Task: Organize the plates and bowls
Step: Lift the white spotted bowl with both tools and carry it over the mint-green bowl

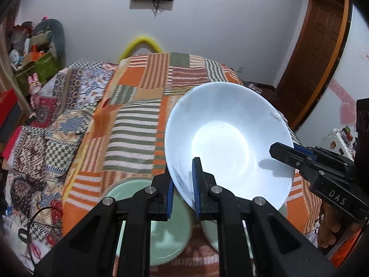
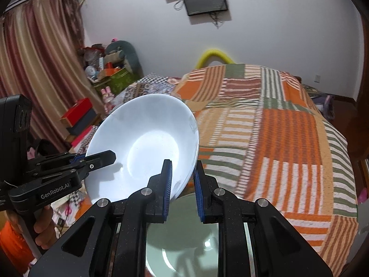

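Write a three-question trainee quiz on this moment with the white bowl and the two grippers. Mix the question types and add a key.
1. True or false: both grippers clamp the rim of the white bowl.
2. What lies under the raised bowl? A) a red box B) green dishes C) a glass
3. Fill in: the dishes rest on a striped ______.

Key:
1. True: the left gripper and right gripper each pinch the rim.
2. B
3. Blanket
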